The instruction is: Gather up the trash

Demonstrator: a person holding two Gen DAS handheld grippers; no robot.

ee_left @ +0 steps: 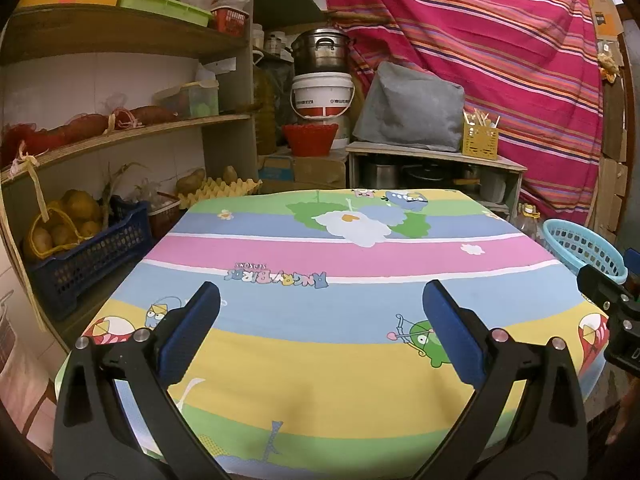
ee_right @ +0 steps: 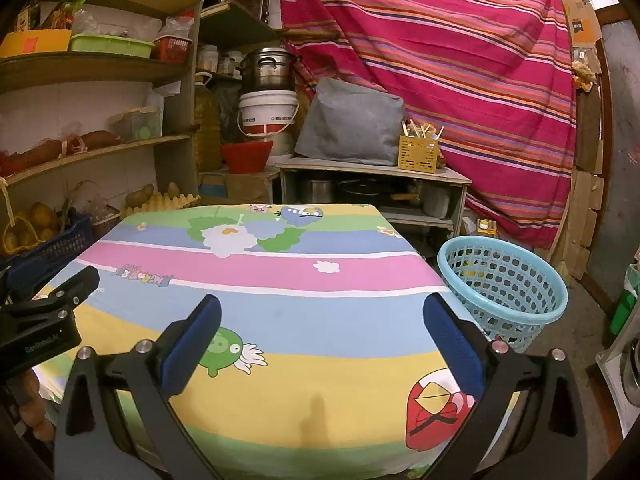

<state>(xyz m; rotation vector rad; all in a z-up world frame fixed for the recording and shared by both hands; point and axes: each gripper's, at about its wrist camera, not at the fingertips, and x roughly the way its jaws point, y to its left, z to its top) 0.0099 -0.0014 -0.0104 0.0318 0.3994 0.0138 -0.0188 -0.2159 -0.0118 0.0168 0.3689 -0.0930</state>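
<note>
Both claws spread wide and empty: left gripper (ee_left: 320, 300) and right gripper (ee_right: 320, 312) poised over the striped cartoon tablecloth (ee_left: 320, 364). No trash to be seen on the cloth; maybe some inside the blue basket (ee_right: 504, 280) right of the table. Probably light and crushable, best pinched gently across the middle

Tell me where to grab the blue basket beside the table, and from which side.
Grip the blue basket by its thick rolled rim, coming from above with the right gripper. It stands upright and open-topped on the floor, and one finger fits inside the rim.
</note>
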